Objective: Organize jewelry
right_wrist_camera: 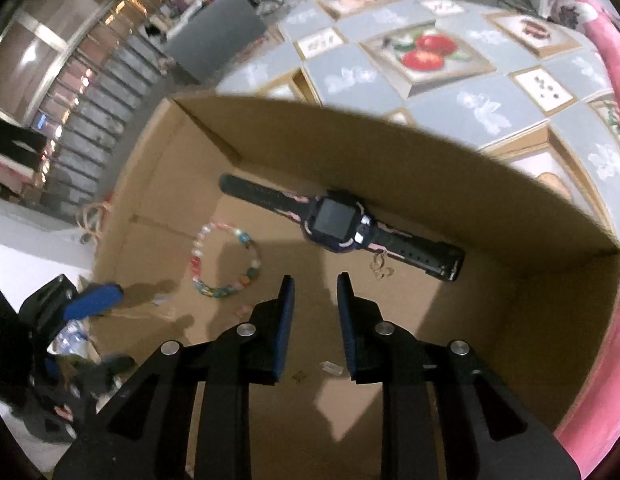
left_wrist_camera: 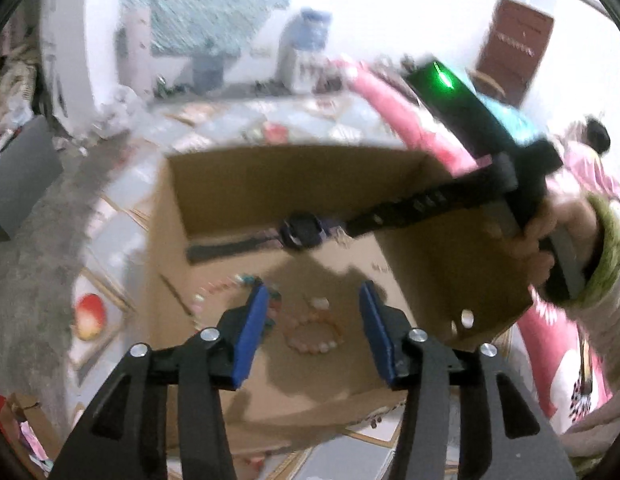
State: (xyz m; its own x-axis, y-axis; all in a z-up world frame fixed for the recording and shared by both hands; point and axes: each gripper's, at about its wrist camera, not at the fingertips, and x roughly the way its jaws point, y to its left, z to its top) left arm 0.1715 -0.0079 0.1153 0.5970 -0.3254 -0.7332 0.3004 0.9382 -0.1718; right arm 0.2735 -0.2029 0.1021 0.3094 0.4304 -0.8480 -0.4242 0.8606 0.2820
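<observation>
Both grippers, left (left_wrist_camera: pixel 312 304) and right (right_wrist_camera: pixel 312 292), hang unclenched, empty, over cardboard box (right_wrist_camera: pixel 450 168) holding one watch (right_wrist_camera: pixel 338 224), two bead bracelets (right_wrist_camera: pixel 226 262).

Both wrist views steeply down; shared box (left_wrist_camera: pixel 294 176)

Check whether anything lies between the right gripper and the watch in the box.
Nothing visible does. The right gripper hangs open and empty over the cardboard box, and only bare box floor lies between its tips and the watch. A small pale charm sits beside the strap, off the direct line.
</observation>
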